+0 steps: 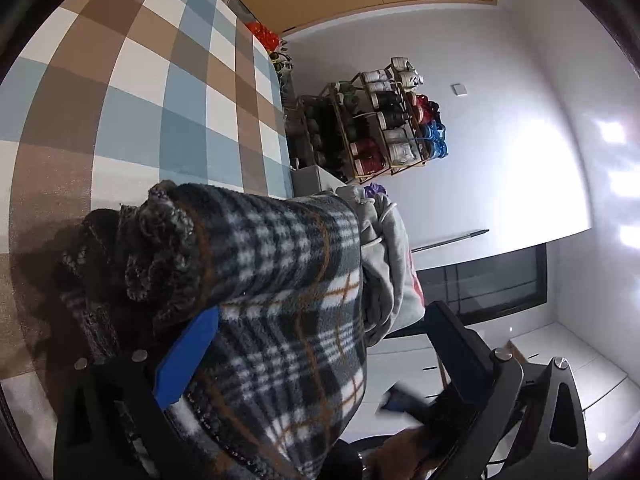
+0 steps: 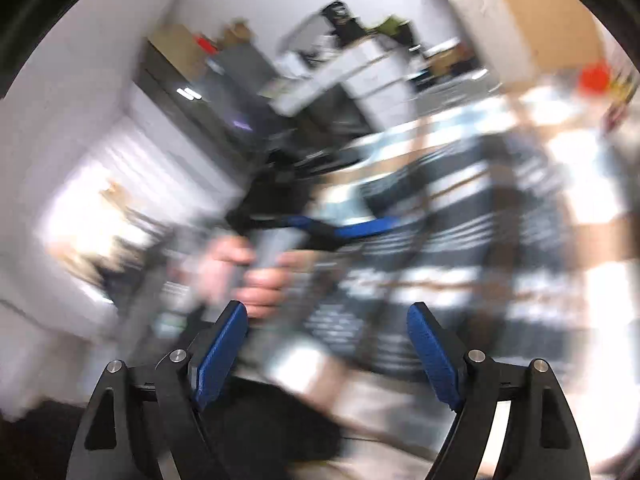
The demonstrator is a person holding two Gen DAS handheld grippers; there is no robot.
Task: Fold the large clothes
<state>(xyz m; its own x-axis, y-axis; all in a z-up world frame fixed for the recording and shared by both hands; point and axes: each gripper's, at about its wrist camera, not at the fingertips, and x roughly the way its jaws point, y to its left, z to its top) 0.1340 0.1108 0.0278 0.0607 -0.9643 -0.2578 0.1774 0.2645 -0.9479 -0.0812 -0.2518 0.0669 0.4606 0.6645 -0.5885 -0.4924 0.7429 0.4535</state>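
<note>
A thick folded bundle of dark plaid fleece (image 1: 280, 280) lies on the blue, brown and white checked cover (image 1: 160, 80). My left gripper (image 1: 324, 310) stands wide around it. The blue left pad (image 1: 188, 356) lies against the fleece, while the right finger (image 1: 456, 344) stands apart from it with floor showing between. The right wrist view is badly blurred. My right gripper (image 2: 326, 312) is open there with nothing between its blue pads (image 2: 224, 344), and it hovers short of the plaid fleece (image 2: 460, 240). A hand (image 2: 256, 276) holds the left gripper (image 2: 332, 228) just ahead.
A grey hooded garment (image 1: 392, 264) lies past the fleece at the cover's edge. A wooden shoe rack (image 1: 380, 128) full of shoes stands by the white wall. Boxes and shelves (image 2: 360, 68) fill the blurred background.
</note>
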